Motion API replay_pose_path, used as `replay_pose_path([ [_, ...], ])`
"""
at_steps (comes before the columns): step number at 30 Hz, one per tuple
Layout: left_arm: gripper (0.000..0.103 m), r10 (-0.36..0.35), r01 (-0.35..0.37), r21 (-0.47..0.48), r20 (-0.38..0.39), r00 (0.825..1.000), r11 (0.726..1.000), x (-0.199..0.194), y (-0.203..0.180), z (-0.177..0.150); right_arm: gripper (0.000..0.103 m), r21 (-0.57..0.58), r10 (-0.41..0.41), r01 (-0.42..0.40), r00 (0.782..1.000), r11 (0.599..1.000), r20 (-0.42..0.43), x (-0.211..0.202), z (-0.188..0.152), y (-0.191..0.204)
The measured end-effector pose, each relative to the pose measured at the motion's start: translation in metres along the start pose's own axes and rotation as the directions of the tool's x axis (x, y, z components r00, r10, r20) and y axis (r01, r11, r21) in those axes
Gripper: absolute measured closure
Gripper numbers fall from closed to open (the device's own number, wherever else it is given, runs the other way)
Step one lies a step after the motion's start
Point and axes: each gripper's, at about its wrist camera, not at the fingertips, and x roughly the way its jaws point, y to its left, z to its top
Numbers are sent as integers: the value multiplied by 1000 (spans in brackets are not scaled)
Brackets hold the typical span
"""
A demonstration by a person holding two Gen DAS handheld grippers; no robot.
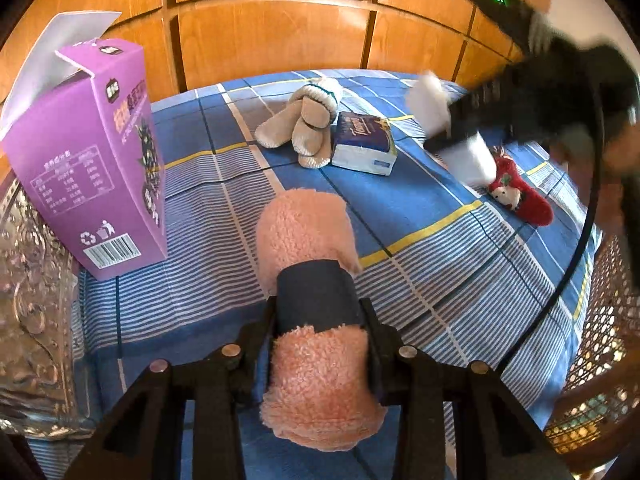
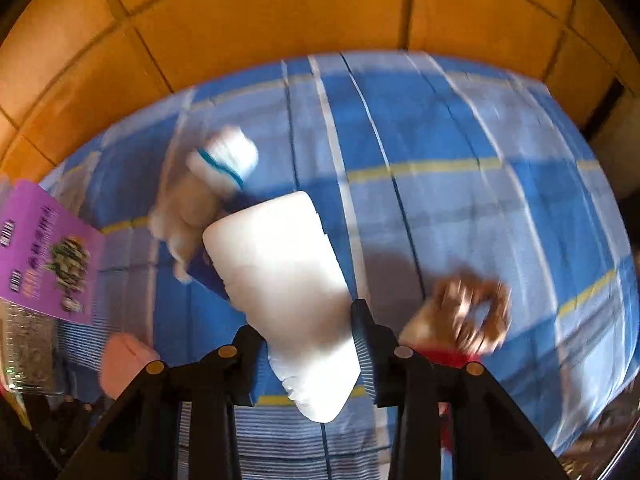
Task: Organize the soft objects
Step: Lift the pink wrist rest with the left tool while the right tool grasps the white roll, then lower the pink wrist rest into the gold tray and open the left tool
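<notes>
My left gripper [image 1: 320, 320] is shut on a fluffy pink fleece piece [image 1: 308, 232] with a dark band around its middle, held over the blue checked sheet [image 1: 420, 248]. In the right wrist view my right gripper [image 2: 308, 344] is shut on a white soft pack [image 2: 280, 272]. The left wrist view shows that right gripper [image 1: 452, 132], blurred, holding the white pack [image 1: 476, 160] above the sheet at the right. A pair of beige socks [image 1: 300, 128] and a blue tissue pack [image 1: 364, 144] lie mid-bed. Beside the white pack lies a red Christmas sock [image 1: 520, 196].
A tall purple carton [image 1: 92, 160] with its top flap open stands at the left edge of the bed. Wooden panels [image 1: 280, 32] close off the far side. A black cable [image 1: 572, 260] curves down the right, over a woven cane surface [image 1: 600, 360].
</notes>
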Motion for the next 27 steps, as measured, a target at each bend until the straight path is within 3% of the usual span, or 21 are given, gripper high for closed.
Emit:
replay_pose_path([
  [5,68,-19,18,23,38,999,1000,-18,-6,26,66,-19,-11,11,1000,1000,18,6,0,6],
  [11,68,-26,23,21,160,987,1000,-54,2,109,66,-99,-58,62,997,993,40,9,-2,22],
  [14,68,16,-3,-57,219,976,998,-74,30,148,65,-116,-71,76,997,990,44,10,-6,25],
  [17,68,98,-49,-180,276,956,982,-103,76,164,67,-140,-108,113,993,984,41,14,-6,27],
  [21,67,222,-107,-361,295,929,926,-142,149,143,72,-148,-134,139,990,979,41,15,-7,27],
  [27,67,395,-211,-530,261,881,821,-196,237,48,77,-131,-155,161,986,978,60,13,-5,24],
])
